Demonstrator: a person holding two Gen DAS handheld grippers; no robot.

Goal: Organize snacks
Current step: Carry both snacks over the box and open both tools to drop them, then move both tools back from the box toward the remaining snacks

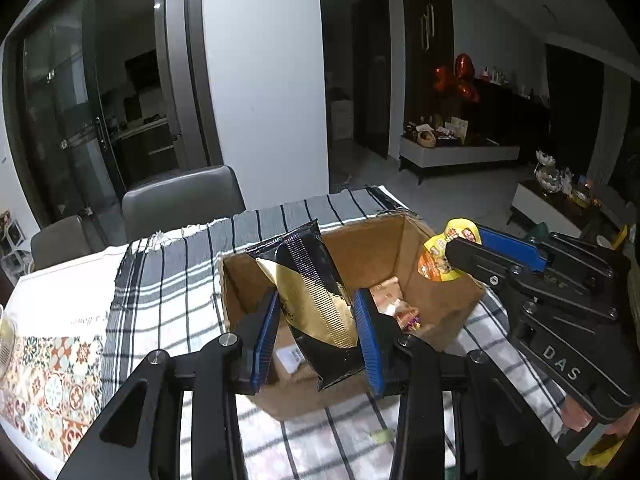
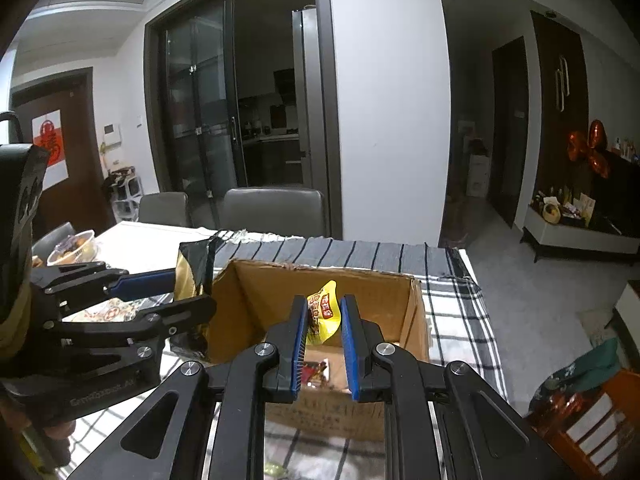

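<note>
An open cardboard box stands on a striped cloth; it also shows in the right wrist view. My left gripper is shut on a black and gold snack packet and holds it tilted over the box's near left part. My right gripper is shut on a yellow snack packet above the box's right side. In the left wrist view the right gripper and its yellow packet are over the box's right rim. Small wrapped snacks lie inside the box.
A grey and white striped cloth covers the table, with a patterned mat at the left. Grey chairs stand behind the table. A bowl of food sits at the table's far left. A white pillar rises behind.
</note>
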